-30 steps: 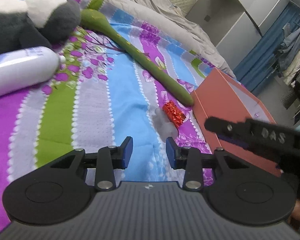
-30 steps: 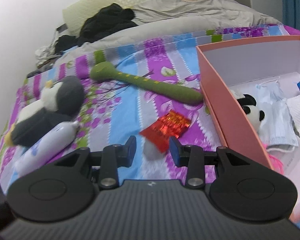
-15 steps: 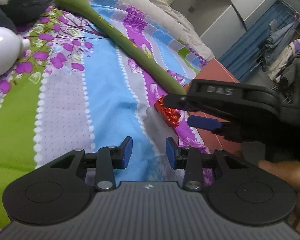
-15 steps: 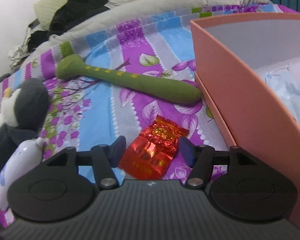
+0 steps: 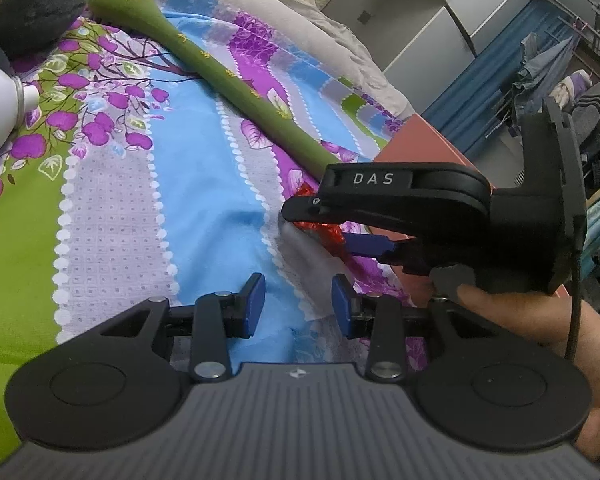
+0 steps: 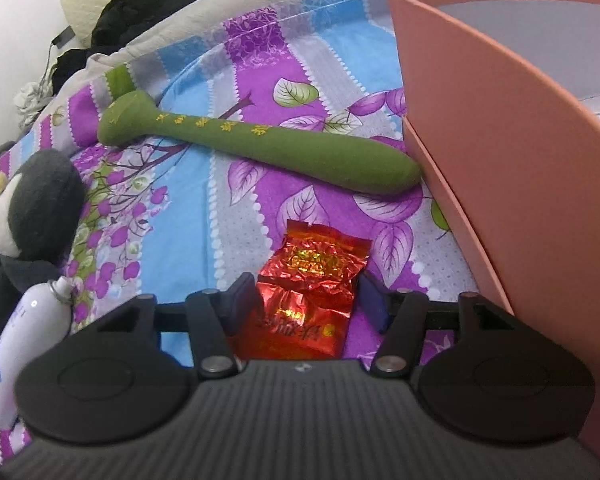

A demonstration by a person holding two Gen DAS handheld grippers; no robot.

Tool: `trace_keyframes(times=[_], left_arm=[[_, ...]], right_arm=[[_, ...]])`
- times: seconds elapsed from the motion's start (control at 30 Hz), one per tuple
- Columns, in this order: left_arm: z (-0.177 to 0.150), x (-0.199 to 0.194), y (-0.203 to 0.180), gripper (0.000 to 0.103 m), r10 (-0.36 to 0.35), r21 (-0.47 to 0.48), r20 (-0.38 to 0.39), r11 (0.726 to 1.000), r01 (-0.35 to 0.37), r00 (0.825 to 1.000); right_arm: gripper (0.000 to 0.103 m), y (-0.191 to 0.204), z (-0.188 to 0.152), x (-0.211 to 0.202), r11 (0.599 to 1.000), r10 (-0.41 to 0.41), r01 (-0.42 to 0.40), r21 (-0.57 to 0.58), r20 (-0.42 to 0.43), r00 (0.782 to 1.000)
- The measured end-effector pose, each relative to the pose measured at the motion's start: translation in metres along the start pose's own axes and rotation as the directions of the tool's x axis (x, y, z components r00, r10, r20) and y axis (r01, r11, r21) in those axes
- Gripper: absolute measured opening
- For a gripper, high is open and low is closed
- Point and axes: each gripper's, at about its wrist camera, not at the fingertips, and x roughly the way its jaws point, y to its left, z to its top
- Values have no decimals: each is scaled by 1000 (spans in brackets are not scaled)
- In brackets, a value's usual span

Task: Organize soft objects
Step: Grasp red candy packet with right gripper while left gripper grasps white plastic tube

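Note:
A crinkled red foil packet (image 6: pixel 314 280) lies on the striped bedsheet, between the open fingers of my right gripper (image 6: pixel 306 300), which straddles it low over the bed. In the left wrist view the right gripper (image 5: pixel 364 236) covers most of the packet (image 5: pixel 305 193). My left gripper (image 5: pixel 298 306) is open and empty just above the sheet, beside it. A long green plush stick (image 6: pixel 260 144) lies beyond, its end against the orange box (image 6: pixel 500 168). A grey and white plush penguin (image 6: pixel 24 216) lies at the left.
A white bottle (image 6: pixel 24 336) lies by the penguin at the left. The orange box stands close on the right of the packet. Dark clothes (image 6: pixel 140 12) and a grey blanket lie at the bed's far end. Cabinets and hanging clothes stand beyond the bed.
My right gripper has moved forward and down, opened wider, and now straddles the red packet. My left gripper has shifted a little closer to the packet.

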Motion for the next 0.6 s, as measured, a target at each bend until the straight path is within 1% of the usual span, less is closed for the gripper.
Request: trace_keyframes(times=[0.1,0.17,0.23,0.5,0.6], left_arm=[[-3,0,-4,43,-3,13,2,1000,3,1000],[-4,0,-7,43,7,19,8,1000,-7,1000],[-6,0,-10,43,-4,29,18,1000,4,1000],[-15,8,-27,43,-1,68,41,998,-2,999],[-17,12,-33,43,40,80,63,996,-45,997]], right_arm=[[59,0,0,-8,1000,1,-1,-19,19,1000],[59,2,0,-13,999,4,-3,-38,29,1000],[59,4,0,-18,998,3,-1,-59,37,999],[59,8,-1,-30,992,9,-3,-123,48,999],[59,7,-1,-33,991,9,-2,-131,47,999]])
